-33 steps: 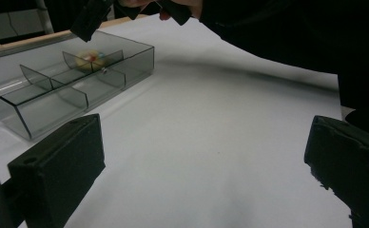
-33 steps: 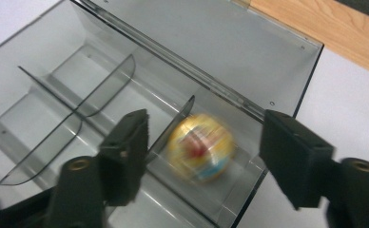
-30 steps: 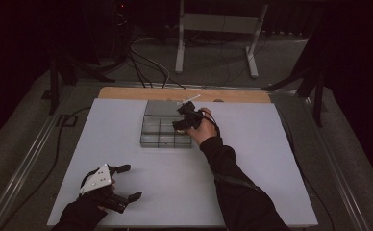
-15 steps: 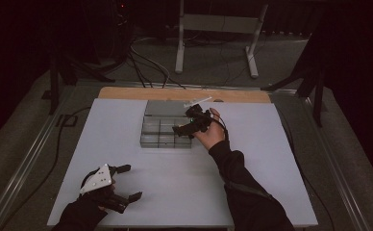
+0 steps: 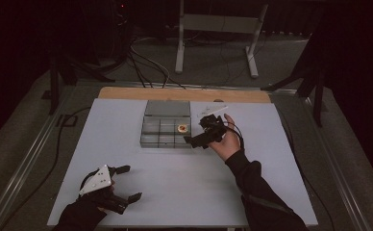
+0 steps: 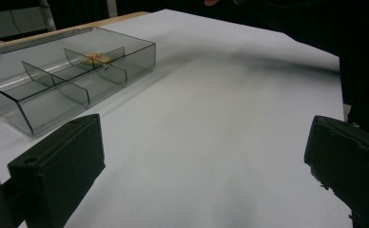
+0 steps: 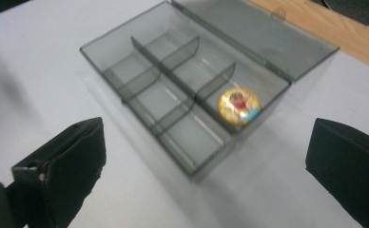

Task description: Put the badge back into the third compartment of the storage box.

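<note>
One round gold-wrapped sweet [image 7: 238, 106] in a corner compartment of the clear smoky plastic divided box [image 7: 140, 71], ahead of the empty, wide-apart right gripper [image 5: 196, 140], left gripper [image 5: 129, 183] also spread, well apart

A dim room, with a white table [image 5: 184, 192] edged by a wooden strip [image 5: 184, 94] at the far side, grey floor [image 5: 213, 67] beyond, cables [image 5: 146, 67] trailing left, and a pale metal stand [image 5: 218, 29] far off.
</note>
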The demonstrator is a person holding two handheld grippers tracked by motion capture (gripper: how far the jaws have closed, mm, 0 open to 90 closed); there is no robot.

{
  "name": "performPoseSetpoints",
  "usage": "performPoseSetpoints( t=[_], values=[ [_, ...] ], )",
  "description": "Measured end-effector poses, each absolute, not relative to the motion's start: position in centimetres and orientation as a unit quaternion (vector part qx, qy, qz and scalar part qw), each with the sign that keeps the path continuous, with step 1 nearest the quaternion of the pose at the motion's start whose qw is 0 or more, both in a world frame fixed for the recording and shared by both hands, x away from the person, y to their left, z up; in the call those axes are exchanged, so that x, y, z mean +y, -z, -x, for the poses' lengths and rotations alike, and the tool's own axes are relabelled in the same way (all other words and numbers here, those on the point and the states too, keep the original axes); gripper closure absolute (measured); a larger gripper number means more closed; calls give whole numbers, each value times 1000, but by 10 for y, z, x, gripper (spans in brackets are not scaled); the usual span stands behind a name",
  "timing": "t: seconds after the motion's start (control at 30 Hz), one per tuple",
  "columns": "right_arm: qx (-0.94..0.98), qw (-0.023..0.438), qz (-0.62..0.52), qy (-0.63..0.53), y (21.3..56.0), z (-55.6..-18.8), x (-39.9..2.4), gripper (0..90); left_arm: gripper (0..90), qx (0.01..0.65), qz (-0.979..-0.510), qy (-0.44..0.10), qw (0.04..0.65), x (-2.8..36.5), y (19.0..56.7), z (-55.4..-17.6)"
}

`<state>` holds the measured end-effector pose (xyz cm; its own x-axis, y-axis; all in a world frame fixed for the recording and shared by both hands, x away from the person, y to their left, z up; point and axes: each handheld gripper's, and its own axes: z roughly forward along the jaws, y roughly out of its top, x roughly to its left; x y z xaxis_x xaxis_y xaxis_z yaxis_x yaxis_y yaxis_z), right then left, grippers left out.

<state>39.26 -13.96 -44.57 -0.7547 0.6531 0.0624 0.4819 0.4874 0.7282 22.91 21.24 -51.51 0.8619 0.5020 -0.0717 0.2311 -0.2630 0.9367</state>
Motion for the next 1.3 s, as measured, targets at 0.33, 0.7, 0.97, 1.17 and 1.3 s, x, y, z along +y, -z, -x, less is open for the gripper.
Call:
performPoseSetpoints(
  t=[0.33, 0.7, 0.97, 1.17, 1.3],
  values=[
    [853, 104, -338, -383, 463, -366, -169, 0, 1, 232, -786, -121, 560, 212, 515, -229],
    [856, 105, -351, -364, 487, -335, -200, 0, 1, 231, -787, -120, 560, 211, 515, -229],
    [856, 111, -357, -357, 504, -310, -227, 0, 1, 231, -788, -120, 559, 211, 515, -230],
    [853, 115, -369, -351, 511, -294, -246, 0, 1, 230, -787, -120, 559, 211, 515, -230],
    [846, 119, -378, -357, 512, -284, -258, 0, 1, 231, -789, -120, 557, 211, 515, -230]
  ],
)
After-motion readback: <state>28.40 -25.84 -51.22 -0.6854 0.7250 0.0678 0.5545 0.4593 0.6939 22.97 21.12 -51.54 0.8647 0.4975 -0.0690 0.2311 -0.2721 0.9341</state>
